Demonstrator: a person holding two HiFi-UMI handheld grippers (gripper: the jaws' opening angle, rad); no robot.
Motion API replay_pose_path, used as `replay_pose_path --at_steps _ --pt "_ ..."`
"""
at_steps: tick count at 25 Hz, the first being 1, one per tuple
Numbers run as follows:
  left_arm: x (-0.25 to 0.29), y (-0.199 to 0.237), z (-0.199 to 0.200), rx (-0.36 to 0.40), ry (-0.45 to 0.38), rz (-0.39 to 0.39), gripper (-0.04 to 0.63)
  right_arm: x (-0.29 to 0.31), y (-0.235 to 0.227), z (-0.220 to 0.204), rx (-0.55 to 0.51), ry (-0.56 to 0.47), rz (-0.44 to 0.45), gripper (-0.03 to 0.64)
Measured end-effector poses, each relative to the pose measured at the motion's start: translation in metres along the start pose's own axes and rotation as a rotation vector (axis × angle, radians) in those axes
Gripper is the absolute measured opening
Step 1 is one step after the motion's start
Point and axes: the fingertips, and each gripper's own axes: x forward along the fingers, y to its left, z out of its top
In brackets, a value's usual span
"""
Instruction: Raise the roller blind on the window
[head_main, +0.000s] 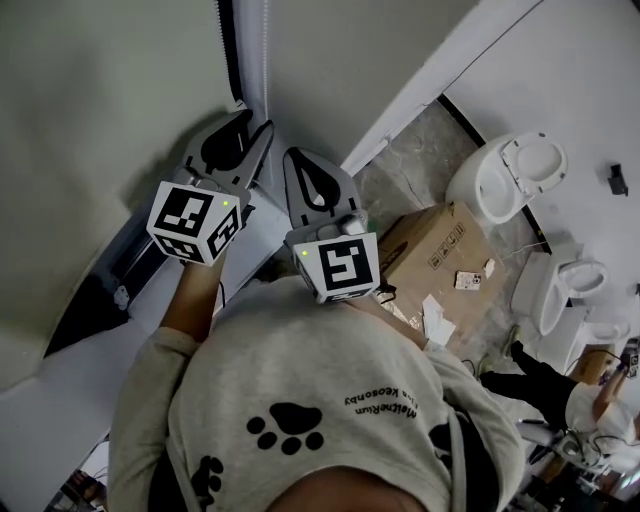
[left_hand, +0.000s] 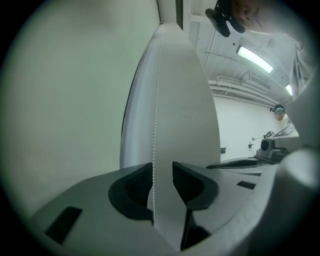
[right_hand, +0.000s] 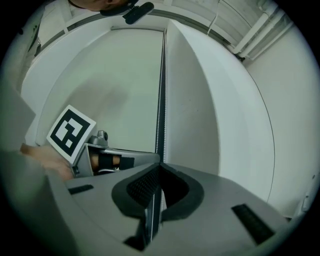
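The pale roller blind (head_main: 100, 100) hangs down over the window, and its white bead chain (head_main: 265, 50) runs along the blind's right edge. Both grippers point level at that edge. My left gripper (head_main: 243, 140) is open: in the left gripper view the bead chain (left_hand: 156, 125) passes between the dark pads (left_hand: 137, 187), close to the left one, and neither pad presses on it. My right gripper (head_main: 305, 170) sits just to the right, shut on the bead chain (right_hand: 152, 212), which runs up along the dark strip by the blind (right_hand: 125, 90).
The white window reveal (right_hand: 200, 125) stands right of the chain. On the floor to the right are a cardboard box (head_main: 435, 250) and two white toilets (head_main: 505, 175) (head_main: 570, 285). The person's grey sweatshirt (head_main: 300, 420) fills the lower part of the head view.
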Motion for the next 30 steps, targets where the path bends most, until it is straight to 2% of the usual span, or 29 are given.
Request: replay_pose_path --at_steps 4,12,16,24,27,30 --pt "0.015 0.003 0.002 0.013 0.007 -0.028 0.132 -0.001 -0.001 0.003 0.031 -0.002 -0.024 0.011" --pt "0.036 0.011 0.009 0.010 0.007 -0.077 0.125 -0.003 -0.003 0.003 -0.031 -0.004 -0.034 0.011" --pt "0.038 0.011 0.011 0.010 0.013 -0.095 0.025 -0.003 -0.003 0.004 -0.032 -0.003 -0.033 0.011" --pt "0.022 0.001 0.010 0.013 0.020 -0.142 0.011 0.004 -0.014 0.025 -0.046 -0.041 -0.037 0.011" --pt "0.012 -0.003 0.008 0.011 0.017 -0.138 0.011 0.007 -0.015 0.043 -0.053 -0.060 -0.015 0.011" --pt "0.002 -0.005 0.007 0.015 0.012 -0.131 0.011 0.014 -0.007 0.063 -0.038 -0.088 0.048 0.012"
